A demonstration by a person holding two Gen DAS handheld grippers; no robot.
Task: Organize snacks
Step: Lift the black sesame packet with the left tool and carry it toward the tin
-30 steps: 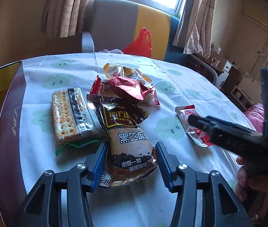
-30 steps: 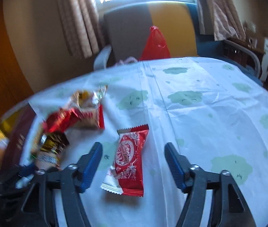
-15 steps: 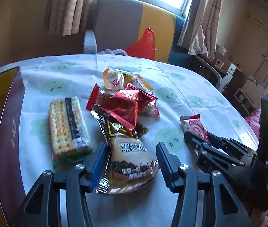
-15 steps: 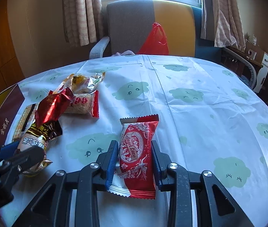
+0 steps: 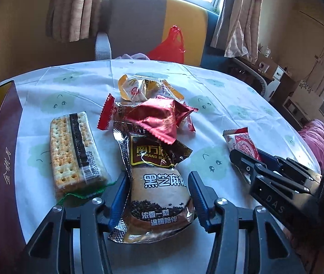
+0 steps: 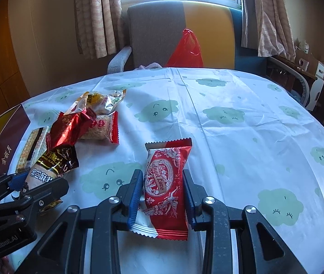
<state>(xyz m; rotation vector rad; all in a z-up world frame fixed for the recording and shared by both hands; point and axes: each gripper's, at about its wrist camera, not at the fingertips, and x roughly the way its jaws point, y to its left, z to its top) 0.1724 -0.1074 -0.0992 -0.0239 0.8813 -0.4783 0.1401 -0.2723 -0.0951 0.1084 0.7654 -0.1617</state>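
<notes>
Left wrist view: found the left gripper (image 5: 157, 182) narrowed onto the near end of the black sesame packet (image 5: 158, 207), blue pads pressed to both its sides. Saw the right gripper (image 6: 162, 180) likewise closed partway, pinching the red wafer packet (image 6: 167, 159) across its width. Held both low over the tablecloth (image 6: 230, 137), fingers forward and side by side, the right angled slightly inward. Left the cracker pack (image 5: 75, 150) and the red foil packet (image 5: 159, 118) lying in the heap beyond. Judged the step as a double pickup, grasps just made. Next, probably called for lifting both clear and carrying them to the maroon box (image 5: 4, 159) at the left edge.
</notes>
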